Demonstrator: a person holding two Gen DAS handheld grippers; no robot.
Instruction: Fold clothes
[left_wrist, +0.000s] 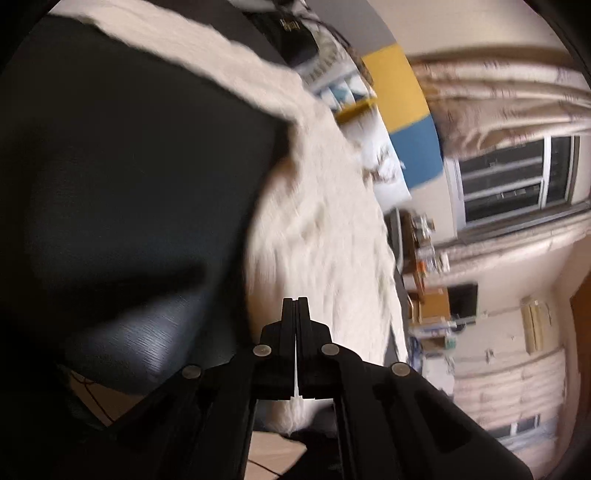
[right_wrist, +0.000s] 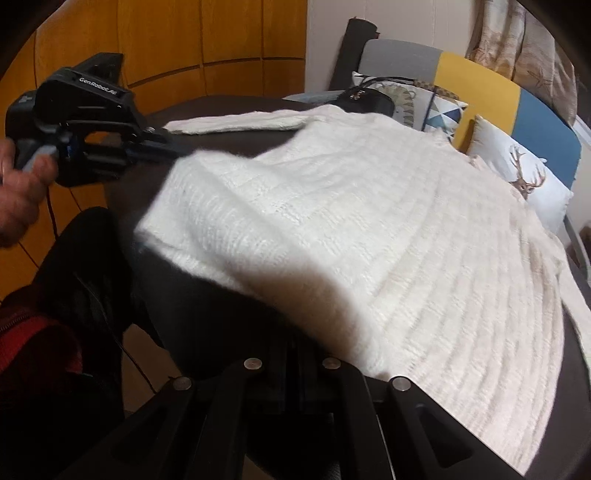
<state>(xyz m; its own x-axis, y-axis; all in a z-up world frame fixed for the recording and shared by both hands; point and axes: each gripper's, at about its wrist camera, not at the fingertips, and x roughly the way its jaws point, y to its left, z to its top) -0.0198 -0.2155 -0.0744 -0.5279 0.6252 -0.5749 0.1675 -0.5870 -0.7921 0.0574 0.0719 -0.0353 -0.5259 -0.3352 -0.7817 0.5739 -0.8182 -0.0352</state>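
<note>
Nearest, the right gripper (right_wrist: 295, 345) is pinched on the lifted hem of the thick cream ribbed-knit sweater (right_wrist: 369, 221), which sprawls across the dark round table (right_wrist: 221, 314). It looks soft, floppy and light; the hem corners seem best to grasp. Beyond, the left gripper (left_wrist: 295, 301) is closed, apparently empty.

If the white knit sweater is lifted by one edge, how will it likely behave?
Probably floppy: the white knit sweater already bends and drapes where its near corner is raised off the dark table. Its thick, fuzzy ribbing suggests some weight and good grip, so it should sag rather than slip. It seems unlikely to hold a crease by itself.
</note>
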